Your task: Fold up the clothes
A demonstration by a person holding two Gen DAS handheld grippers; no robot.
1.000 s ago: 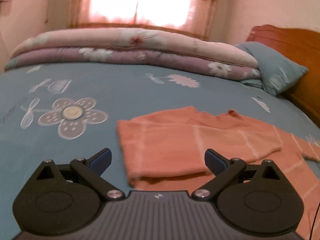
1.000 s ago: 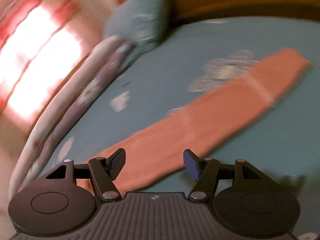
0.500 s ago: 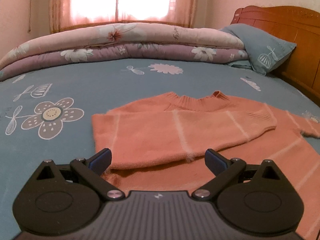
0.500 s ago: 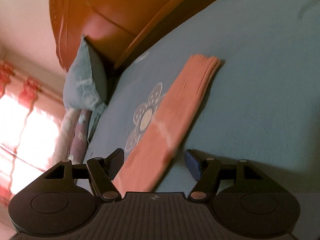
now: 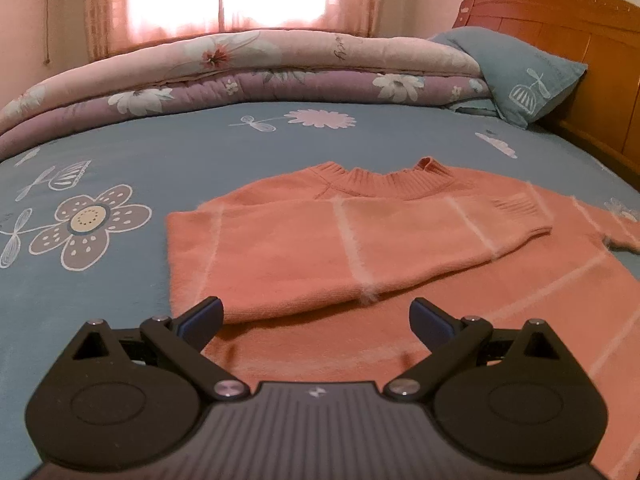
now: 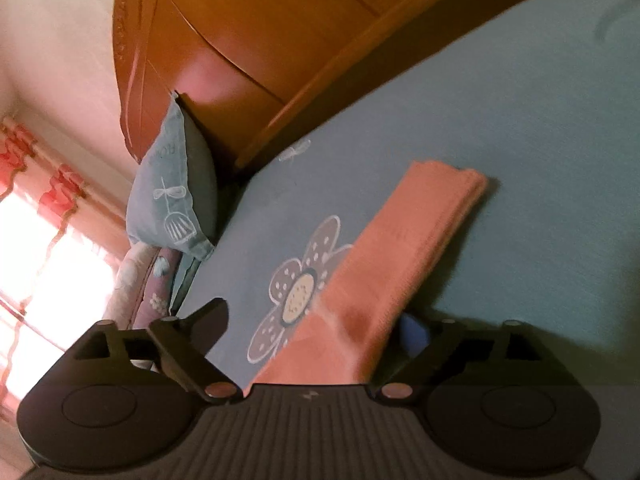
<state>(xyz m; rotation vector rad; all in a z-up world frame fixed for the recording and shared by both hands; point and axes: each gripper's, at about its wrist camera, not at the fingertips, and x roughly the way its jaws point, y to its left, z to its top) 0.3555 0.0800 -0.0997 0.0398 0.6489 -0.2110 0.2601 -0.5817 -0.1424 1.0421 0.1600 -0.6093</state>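
Sweater half folded on the bed, one sleeve stretched out

Left wrist view: your left gripper (image 5: 316, 314) hovers with jaws wide, holding nothing, over the orange sweater (image 5: 360, 240) on the bed (image 5: 200, 148), one sleeve folded across its chest. Right wrist view: your right gripper (image 6: 316, 320) has jaws wide around the other sleeve (image 6: 400, 252), not clamping; soft, limp knit, so pinch near the cuff (image 6: 452, 178)

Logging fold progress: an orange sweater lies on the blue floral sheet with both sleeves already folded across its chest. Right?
Not quite. In the left wrist view one sleeve lies across the sweater; the right wrist view shows the other sleeve still stretched out on the sheet.
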